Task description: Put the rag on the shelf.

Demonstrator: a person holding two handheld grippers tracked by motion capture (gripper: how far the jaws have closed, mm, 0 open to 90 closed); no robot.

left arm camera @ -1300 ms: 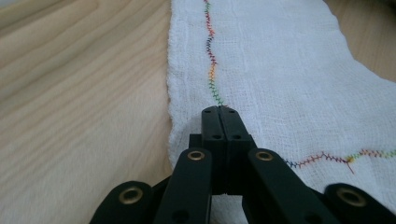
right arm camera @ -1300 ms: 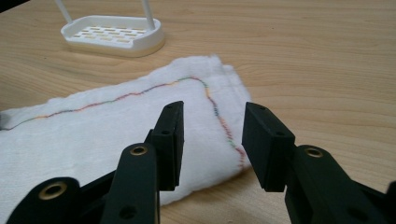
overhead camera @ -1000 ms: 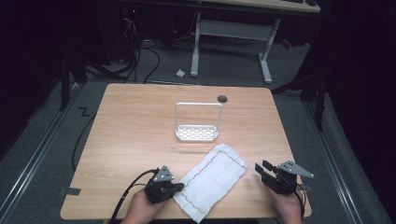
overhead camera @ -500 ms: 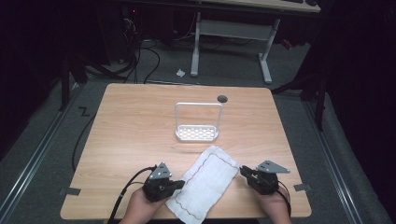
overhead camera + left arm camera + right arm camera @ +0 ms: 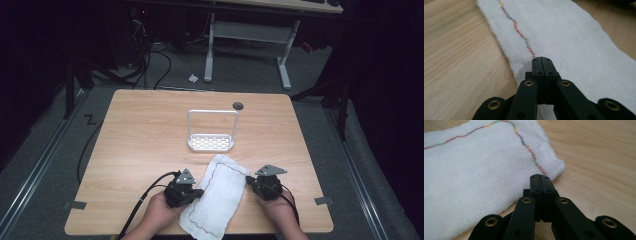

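Note:
A white gauze cloth with a wavy coloured stitch line lies on the wooden table near its front edge, its near end hanging over. My left gripper is at the cloth's left edge. In the left gripper view the jaws are pressed together on the cloth by the stitching. My right gripper is at the cloth's right edge near the far corner. Its jaws have just been closing, and in the right gripper view they are pinched on the hem of the cloth.
A white wire rack with a tall handle stands mid-table behind the cloth. A small dark round spot sits near the far edge. Black cables trail from both grippers. A desk frame and cables stand on the floor beyond.
The right gripper has moved left to the cloth's right edge and closed there. The cloth has swung to lie more lengthwise toward me, and the left gripper has shifted with it.

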